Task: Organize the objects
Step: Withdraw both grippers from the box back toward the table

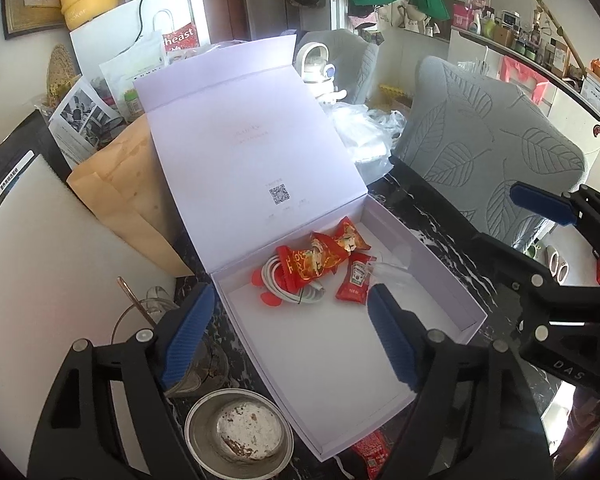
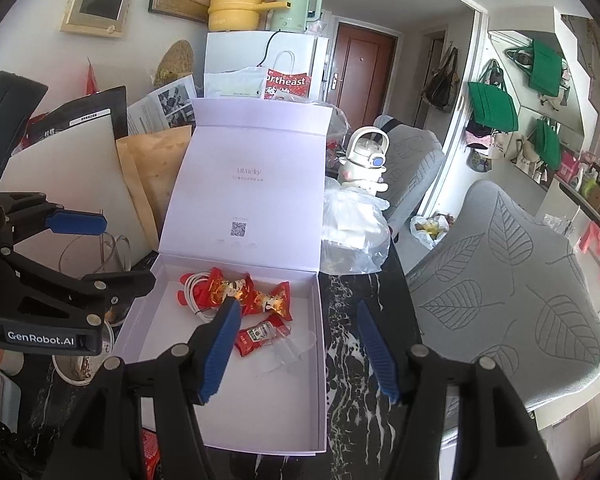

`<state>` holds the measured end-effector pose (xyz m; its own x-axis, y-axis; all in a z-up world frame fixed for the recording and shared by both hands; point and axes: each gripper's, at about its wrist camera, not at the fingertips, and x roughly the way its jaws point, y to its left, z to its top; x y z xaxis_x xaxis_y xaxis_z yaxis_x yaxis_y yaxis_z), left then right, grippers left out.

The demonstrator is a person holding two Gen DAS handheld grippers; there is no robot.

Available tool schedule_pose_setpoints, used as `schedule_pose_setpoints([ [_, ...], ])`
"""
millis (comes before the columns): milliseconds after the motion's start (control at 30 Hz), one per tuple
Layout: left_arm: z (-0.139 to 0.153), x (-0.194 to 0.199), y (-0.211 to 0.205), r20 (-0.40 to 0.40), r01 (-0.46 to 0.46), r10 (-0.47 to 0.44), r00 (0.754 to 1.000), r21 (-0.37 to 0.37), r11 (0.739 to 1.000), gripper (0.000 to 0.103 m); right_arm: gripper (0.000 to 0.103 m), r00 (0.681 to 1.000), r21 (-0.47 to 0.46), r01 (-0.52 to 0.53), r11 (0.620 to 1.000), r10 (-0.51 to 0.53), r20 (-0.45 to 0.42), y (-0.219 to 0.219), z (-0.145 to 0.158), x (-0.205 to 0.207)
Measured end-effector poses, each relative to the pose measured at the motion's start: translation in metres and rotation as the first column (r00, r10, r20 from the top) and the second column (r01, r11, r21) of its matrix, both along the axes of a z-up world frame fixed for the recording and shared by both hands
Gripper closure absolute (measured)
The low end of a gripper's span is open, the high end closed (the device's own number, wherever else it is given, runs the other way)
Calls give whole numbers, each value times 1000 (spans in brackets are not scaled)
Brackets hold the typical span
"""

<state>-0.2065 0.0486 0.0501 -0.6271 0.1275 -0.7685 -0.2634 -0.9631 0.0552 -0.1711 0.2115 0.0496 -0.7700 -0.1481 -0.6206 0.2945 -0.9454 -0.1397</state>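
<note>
Both tools (image 1: pixel 290 336) (image 2: pixel 300 346) open (empty), above open box (image 1: pixel 440 312), snack packets (image 1: pixel 320 258) inside

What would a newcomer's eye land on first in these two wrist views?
The open pale lilac box in the middle of the dark marble table, its lid standing up behind. Next, the red snack packets and coiled white cable clustered at its far end. Both grippers, left gripper and right gripper, hover open above it, holding nothing.
</note>
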Motion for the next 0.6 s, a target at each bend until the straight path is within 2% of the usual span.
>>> schedule_pose_setpoints([
  [167, 8, 17, -6, -7, -13, 13, 1000, 16, 1000, 22, 38, 1000, -6, 9, 1000, -9, -15, 1, 8, 19],
  [600, 23, 61, -18, -37, -37, 38, 999, 24, 999, 20, 37, 999, -13, 16, 1000, -17, -31, 2, 17, 69],
])
